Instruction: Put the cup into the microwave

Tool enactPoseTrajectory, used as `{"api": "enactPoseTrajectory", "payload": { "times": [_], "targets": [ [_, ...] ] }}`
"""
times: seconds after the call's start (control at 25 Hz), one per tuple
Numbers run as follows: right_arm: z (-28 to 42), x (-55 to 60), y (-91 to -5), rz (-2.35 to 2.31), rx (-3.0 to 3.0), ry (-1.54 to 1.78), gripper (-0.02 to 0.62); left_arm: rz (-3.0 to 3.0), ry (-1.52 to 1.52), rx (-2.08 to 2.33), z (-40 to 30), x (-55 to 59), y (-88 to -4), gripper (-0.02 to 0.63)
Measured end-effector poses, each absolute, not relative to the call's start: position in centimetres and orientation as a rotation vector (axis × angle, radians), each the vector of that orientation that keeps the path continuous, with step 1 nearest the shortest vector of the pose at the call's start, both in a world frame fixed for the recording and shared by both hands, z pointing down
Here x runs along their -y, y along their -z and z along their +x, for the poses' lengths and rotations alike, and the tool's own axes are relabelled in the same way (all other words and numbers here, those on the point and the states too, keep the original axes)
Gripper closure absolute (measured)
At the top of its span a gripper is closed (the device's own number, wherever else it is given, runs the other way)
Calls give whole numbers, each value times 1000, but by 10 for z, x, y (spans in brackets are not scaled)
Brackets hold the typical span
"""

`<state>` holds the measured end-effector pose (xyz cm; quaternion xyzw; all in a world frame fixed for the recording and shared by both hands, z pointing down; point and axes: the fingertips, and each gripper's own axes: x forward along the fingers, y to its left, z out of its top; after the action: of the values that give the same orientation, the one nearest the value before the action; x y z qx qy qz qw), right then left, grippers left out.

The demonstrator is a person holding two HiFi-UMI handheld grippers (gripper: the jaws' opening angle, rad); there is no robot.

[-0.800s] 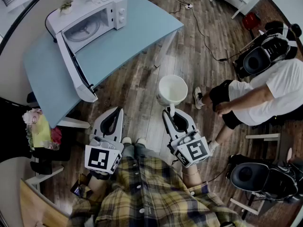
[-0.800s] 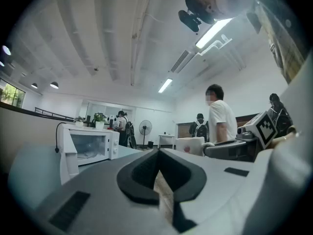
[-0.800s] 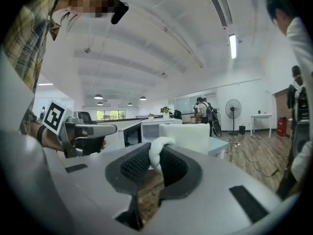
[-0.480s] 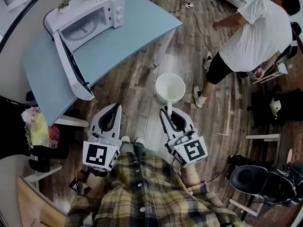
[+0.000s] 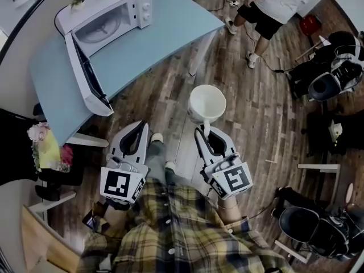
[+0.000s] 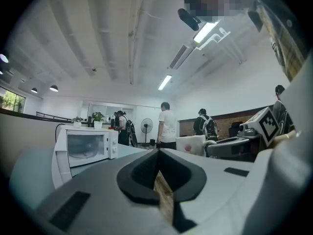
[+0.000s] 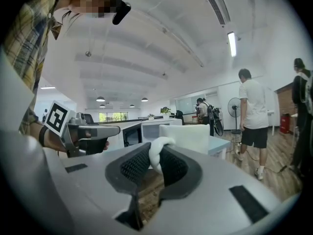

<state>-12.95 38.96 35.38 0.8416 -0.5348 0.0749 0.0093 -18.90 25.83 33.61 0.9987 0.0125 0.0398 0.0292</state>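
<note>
A white cup [image 5: 207,103] hangs in the air over the wooden floor, its mouth up, with my right gripper [image 5: 203,133] shut on its handle [image 7: 155,153]. In the right gripper view the cup's body [image 7: 185,133] stands just beyond the jaws. My left gripper [image 5: 140,128] is held level beside it on the left, shut and holding nothing. The white microwave [image 5: 111,17] stands on the light blue table [image 5: 170,30] at the upper left, its door [image 5: 85,78] swung wide open and the turntable showing inside. In the left gripper view the microwave [image 6: 85,148] is ahead to the left.
A person in a white shirt [image 5: 273,1] walks at the top right; more people [image 6: 205,125] stand further back. Office chairs [image 5: 333,75] and bags crowd the right side. A cable [image 5: 250,50] trails on the floor. A stand with flowers [image 5: 48,152] is at the left.
The person in the white shirt has got up from the right side and walked to the top of the view. Both grippers and the cup have hardly moved.
</note>
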Motion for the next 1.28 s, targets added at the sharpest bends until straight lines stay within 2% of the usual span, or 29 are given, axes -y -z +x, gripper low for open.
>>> {"api": "enactPoseTrajectory", "payload": {
  "times": [0.2,0.52,0.92,1.28],
  "targets": [
    [-108,-375,-361,2641,1659,-272,538,3071,-125,-23,-171,-239,-343,614],
    [-32,-320,-361,2631,1669,-272,538,3074,-111,-8,-94,-182,-343,614],
    [25,-268,-353,2643,1638,-229,538,3073,-74,-47,-35,-133,-338,614],
    [44,-227,-355,2595,1657,-250,538,3030,-49,-36,-16,-106,-342,614]
  ]
}}
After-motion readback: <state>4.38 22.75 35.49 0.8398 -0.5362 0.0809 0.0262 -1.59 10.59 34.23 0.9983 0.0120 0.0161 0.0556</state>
